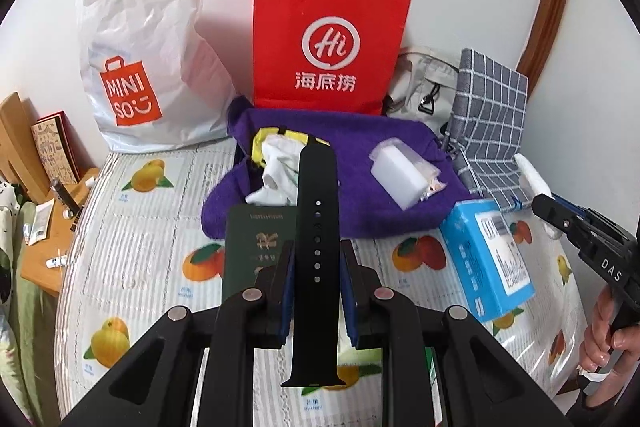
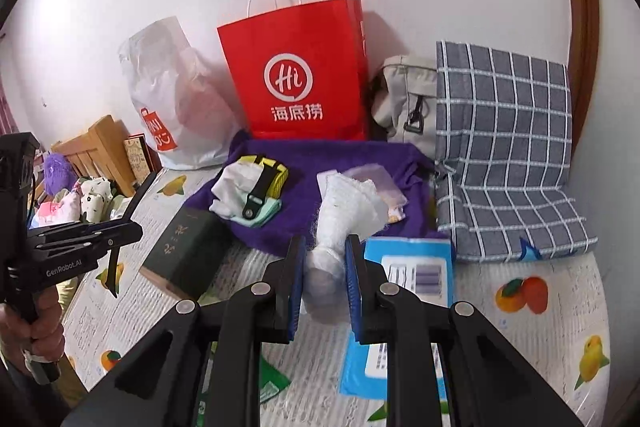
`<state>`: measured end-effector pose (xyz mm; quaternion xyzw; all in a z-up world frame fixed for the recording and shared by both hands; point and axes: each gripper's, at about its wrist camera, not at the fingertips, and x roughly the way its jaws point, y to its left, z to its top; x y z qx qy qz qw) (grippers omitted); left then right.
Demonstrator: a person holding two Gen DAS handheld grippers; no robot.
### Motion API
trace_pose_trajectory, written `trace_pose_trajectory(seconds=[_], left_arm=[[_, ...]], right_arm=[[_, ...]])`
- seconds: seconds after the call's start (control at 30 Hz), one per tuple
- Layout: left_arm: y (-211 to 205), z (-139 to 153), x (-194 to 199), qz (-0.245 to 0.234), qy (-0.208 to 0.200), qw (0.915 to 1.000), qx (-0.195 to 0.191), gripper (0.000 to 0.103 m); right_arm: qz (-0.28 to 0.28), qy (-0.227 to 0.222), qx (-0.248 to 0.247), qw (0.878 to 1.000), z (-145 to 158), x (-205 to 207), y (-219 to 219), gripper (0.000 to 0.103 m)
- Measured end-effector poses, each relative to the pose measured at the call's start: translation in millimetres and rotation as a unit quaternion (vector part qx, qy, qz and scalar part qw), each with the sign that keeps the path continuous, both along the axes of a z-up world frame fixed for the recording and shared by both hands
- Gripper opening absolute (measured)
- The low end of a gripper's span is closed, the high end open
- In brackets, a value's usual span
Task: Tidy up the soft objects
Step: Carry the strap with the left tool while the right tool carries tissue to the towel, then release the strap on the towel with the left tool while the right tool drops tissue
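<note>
A black watch strap [image 1: 316, 247] stands clamped upright between the closed fingers of the left gripper [image 1: 316, 259], its lower end hanging below the jaws. The right gripper [image 2: 325, 259] is shut on a white sock [image 2: 344, 215], whose toe end blurs behind the blue pads. Both are held above a fruit-print bedcover [image 1: 132, 239]. Beyond lies a purple towel [image 1: 360, 143] carrying a small heap of white and yellow fabric [image 2: 248, 183], partly hidden by the strap in the left view, and a white block in clear wrap [image 1: 400, 175]. One dark green booklet [image 1: 256, 239] and one blue box [image 1: 484, 259] rest nearby; the box is partly covered by the right gripper. Against the wall stand two bags: one red paper bag [image 1: 332, 39], one white plastic bag [image 1: 148, 55]. A checked grey cushion [image 2: 504, 139] sits beside a beige pouch [image 2: 408, 99], half hidden.
</note>
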<state>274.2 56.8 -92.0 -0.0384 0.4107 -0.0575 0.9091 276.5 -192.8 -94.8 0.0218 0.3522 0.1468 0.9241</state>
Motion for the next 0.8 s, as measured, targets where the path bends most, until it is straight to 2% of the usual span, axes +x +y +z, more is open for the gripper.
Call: trace_pose_trajectory(seconds=[0.4, 0.8], left_arm=[[-6, 30, 32, 0.012, -0.025, 0.9994, 0.019, 0.02], [-14, 26, 67, 0.017, -0.02, 0.9994, 0.023, 0.02]], right_arm=[[-0.011, -0.036, -0.013, 0.999, 27, 30, -1, 0.019], [-0.012, -0.041, -0.018, 0.999, 30, 67, 2, 0.02]])
